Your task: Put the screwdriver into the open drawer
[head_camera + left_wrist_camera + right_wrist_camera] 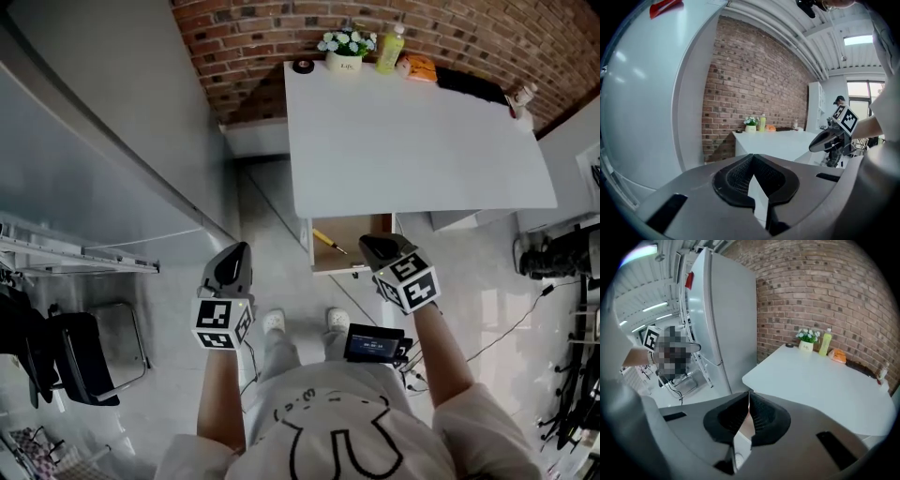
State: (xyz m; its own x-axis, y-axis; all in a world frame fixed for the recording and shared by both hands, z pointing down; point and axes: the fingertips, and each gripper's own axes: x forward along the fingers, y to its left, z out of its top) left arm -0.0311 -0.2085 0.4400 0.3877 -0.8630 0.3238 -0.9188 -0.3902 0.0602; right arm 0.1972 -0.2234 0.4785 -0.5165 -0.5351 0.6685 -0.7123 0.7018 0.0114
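Observation:
A screwdriver (pixel 328 241) with a yellow handle lies slantwise inside the open wooden drawer (pixel 354 228), which is pulled out from under the white table (pixel 412 141). My right gripper (pixel 367 243) hovers over the drawer's right part, its jaws closed and empty. Left of the drawer, my left gripper (pixel 241 247) is held above the floor, also shut with nothing in it. In the left gripper view the jaws (pixel 751 156) meet at the tip, and the right gripper (pixel 828 138) shows beside the table (pixel 773 140). The right gripper view looks over the table (pixel 820 385); the drawer is hidden there.
A flower pot (pixel 346 52), a green bottle (pixel 390 49), an orange item (pixel 421 67) and a tape roll (pixel 302 66) stand along the table's far edge by the brick wall. A tall grey fridge (pixel 112 141) is at left, with a black chair (pixel 75 356) near it.

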